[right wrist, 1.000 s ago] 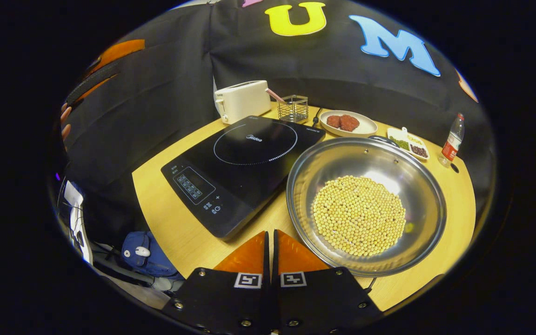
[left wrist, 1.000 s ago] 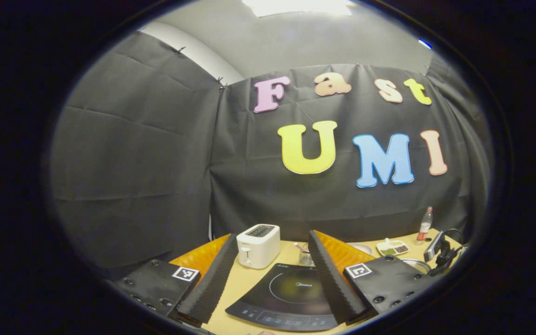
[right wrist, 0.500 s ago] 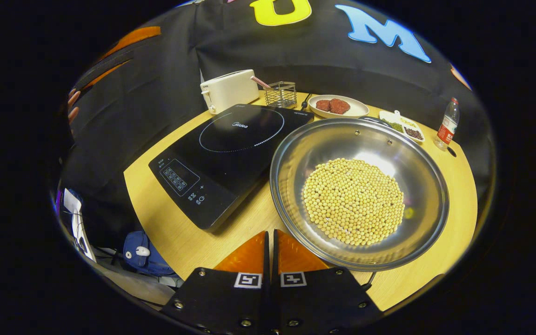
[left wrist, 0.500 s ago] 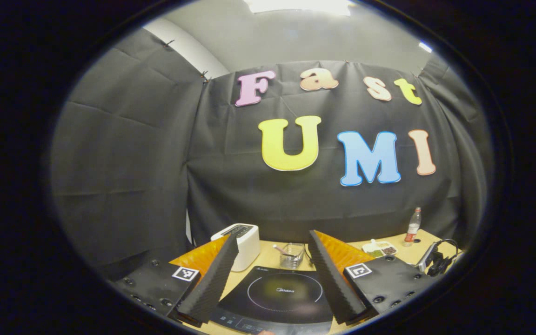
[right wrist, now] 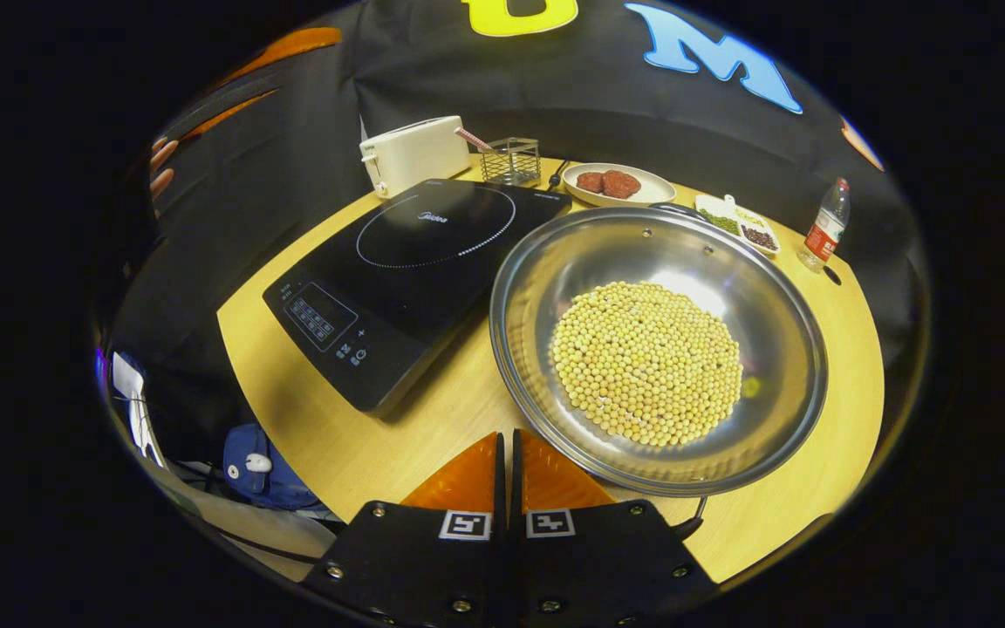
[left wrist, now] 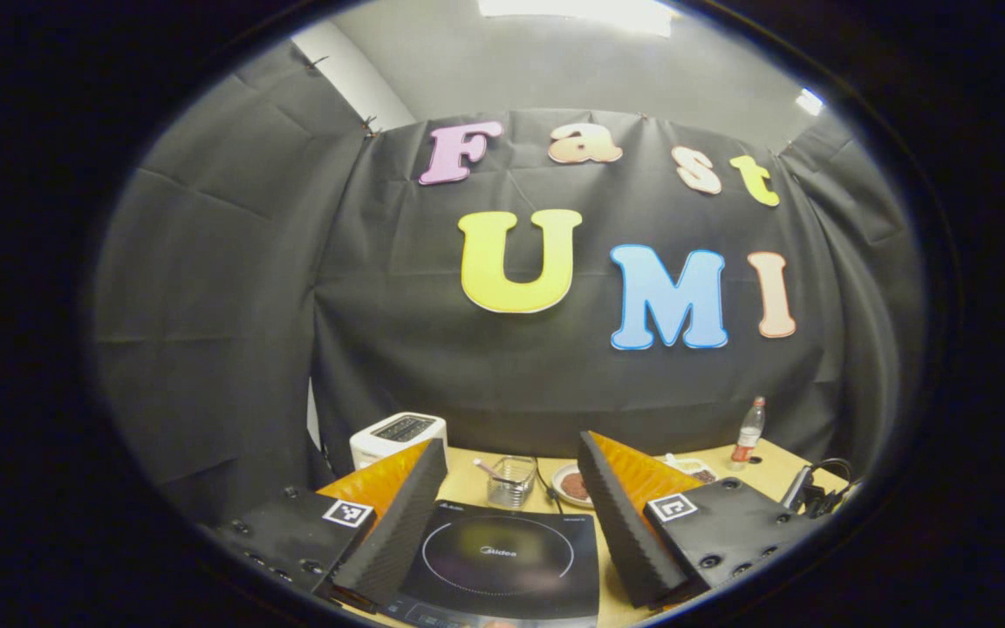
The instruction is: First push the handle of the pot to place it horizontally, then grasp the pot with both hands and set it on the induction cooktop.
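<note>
In the left gripper view, your left gripper (left wrist: 509,515) is spread wide and holds nothing. It is raised above the cooktop (left wrist: 502,558), whose glass is bare. Behind it stand a toaster (left wrist: 393,434), a wire basket (left wrist: 509,481) and a bottle (left wrist: 747,433).

In the right gripper view, your right gripper (right wrist: 507,453) is closed on nothing, its fingers together just short of the pot (right wrist: 655,349). The pot sits on the table (right wrist: 843,410) just right of the cooktop and holds soybeans (right wrist: 646,362). Bare tabletop lies along the near edge. Behind, a plate (right wrist: 614,185) holds two reddish pieces.
</note>
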The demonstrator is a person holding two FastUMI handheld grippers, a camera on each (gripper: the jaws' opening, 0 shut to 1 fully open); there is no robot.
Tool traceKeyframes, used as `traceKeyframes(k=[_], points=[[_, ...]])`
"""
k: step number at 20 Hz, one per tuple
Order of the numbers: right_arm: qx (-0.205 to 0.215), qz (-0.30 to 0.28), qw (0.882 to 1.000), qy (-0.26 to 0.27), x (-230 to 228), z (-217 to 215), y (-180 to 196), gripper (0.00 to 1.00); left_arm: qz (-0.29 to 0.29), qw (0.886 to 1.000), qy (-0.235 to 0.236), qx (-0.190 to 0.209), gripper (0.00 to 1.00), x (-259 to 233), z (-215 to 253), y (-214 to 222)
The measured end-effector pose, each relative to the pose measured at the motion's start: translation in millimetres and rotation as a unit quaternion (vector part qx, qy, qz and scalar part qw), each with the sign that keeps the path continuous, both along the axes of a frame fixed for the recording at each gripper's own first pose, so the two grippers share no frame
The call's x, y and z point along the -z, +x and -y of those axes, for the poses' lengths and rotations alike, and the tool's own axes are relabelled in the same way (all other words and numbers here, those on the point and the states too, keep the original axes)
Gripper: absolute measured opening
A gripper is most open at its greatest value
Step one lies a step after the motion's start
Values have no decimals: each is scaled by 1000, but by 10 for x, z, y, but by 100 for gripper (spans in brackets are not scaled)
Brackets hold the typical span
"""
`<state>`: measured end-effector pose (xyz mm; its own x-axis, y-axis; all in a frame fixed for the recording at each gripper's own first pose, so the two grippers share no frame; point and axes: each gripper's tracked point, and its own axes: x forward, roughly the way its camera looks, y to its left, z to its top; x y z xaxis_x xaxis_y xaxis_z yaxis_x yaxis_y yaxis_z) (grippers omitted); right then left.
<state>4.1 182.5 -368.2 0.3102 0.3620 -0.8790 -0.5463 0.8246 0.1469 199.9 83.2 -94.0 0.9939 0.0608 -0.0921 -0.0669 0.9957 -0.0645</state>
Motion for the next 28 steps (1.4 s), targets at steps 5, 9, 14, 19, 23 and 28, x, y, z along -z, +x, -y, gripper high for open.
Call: traceKeyframes(k=[5,9,14,19,23,28], points=[[11,-22,1000,-19,48,210,-114,1,6,1000,-7,14,99,-20,82,37],[14,-30,999,-32,63,422,-161,1,5,1000,-8,21,99,-12,288,122],[18,-36,999,-34,58,706,-96,1,-1,1000,-12,19,99,28,561,161],[24,-39,998,-36,83,1003,12,1,-3,1000,0,21,99,-18,854,200],[25,-41,998,-43,119,1215,121,1,-4,1000,6,16,99,-51,1012,192],[23,-41,997,-68,174,1523,257,0,-9,1000,16,5,99,-55,1111,197]])
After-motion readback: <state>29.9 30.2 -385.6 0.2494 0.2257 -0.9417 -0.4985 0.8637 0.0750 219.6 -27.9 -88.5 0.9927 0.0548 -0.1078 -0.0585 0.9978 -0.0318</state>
